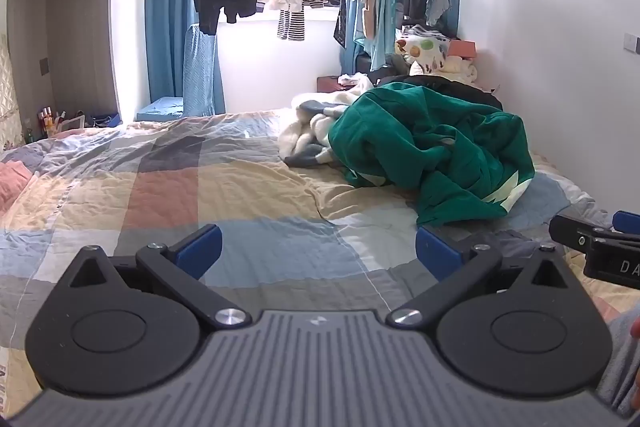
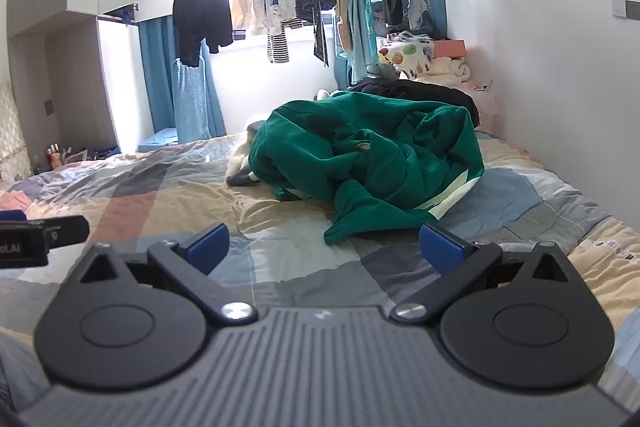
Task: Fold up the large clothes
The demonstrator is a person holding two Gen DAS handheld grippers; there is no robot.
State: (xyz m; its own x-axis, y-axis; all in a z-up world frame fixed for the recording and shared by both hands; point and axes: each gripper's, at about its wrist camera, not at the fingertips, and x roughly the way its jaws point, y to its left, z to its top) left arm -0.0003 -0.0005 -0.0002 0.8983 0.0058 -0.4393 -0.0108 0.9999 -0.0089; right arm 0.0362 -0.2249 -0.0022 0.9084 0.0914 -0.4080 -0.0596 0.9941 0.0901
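Tongs first: your left gripper [image 1: 318, 253] and right gripper [image 2: 324, 249] both gape wide, holding nothing, above the patchwork quilt [image 2: 160, 203]. Ahead, the green garment [image 2: 372, 163] lies crumpled on it, against a white blanket [image 1: 308, 131].

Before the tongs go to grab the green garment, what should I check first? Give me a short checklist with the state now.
1. Left tongs open and empty: ok.
2. Right tongs open and empty: ok.
3. Green garment lying flat: not ok, it is crumpled in a heap.
4. Green garment free of other clothes: not ok, it rests against the white garment.
5. Collar or hem located: cannot tell.
6. Bare bedspread available for spreading: ok.
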